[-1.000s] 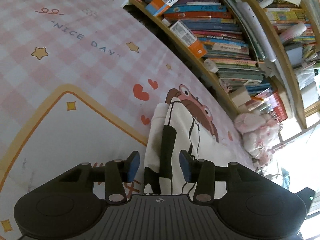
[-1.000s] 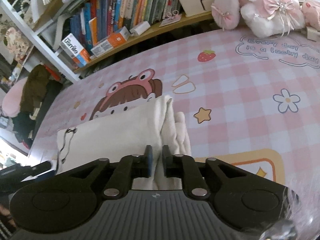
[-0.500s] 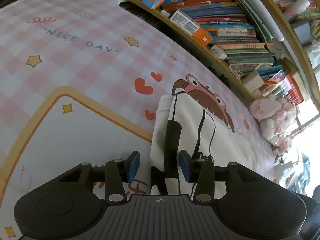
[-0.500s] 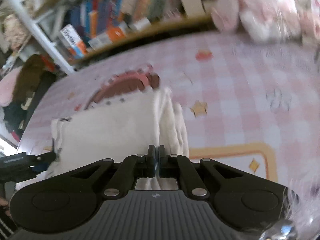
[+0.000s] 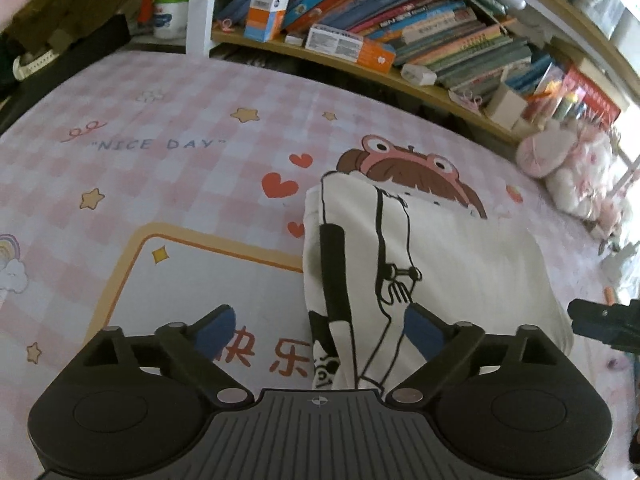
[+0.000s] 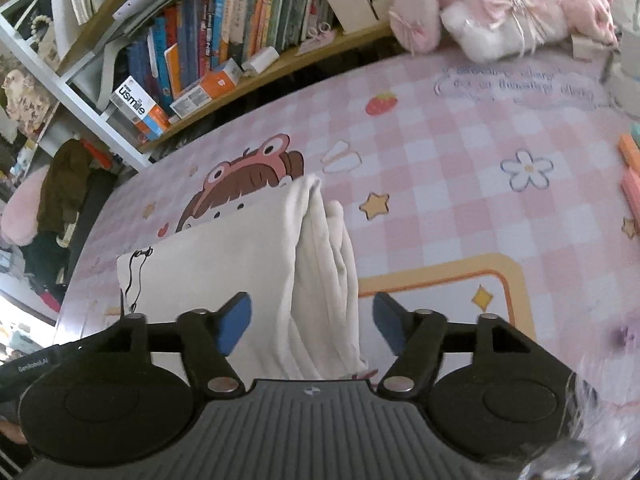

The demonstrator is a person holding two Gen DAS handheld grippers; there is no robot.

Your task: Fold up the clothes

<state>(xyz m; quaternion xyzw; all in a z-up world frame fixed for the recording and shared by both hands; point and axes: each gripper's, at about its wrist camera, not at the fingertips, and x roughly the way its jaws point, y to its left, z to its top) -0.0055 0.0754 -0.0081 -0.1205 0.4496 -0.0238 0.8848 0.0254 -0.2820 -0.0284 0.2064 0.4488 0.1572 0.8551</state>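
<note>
A white garment [image 5: 452, 264] with black line drawing lies folded on the pink checked mat [image 5: 168, 168]. In the left wrist view its left end runs between the jaws of my left gripper [image 5: 320, 326], which are opening wide; the blue pads do not press the cloth. In the right wrist view the same garment [image 6: 224, 256] shows its bunched right end between the opening jaws of my right gripper [image 6: 312, 318], also clear of the pads. The tip of the right gripper [image 5: 604, 322] shows at the right edge of the left wrist view.
A low wooden shelf of books [image 5: 420, 40] and boxes runs along the mat's far side. Pink and white plush toys [image 6: 492, 12] sit at the far right corner. Dark clothes [image 6: 60, 188] are piled beyond the left end. Orange sticks [image 6: 632, 172] lie at the right edge.
Both grippers went from shut on the cloth to spread wide, letting the garment go. The left gripper rose and rolled, so more of the mat and shelf shows.
</note>
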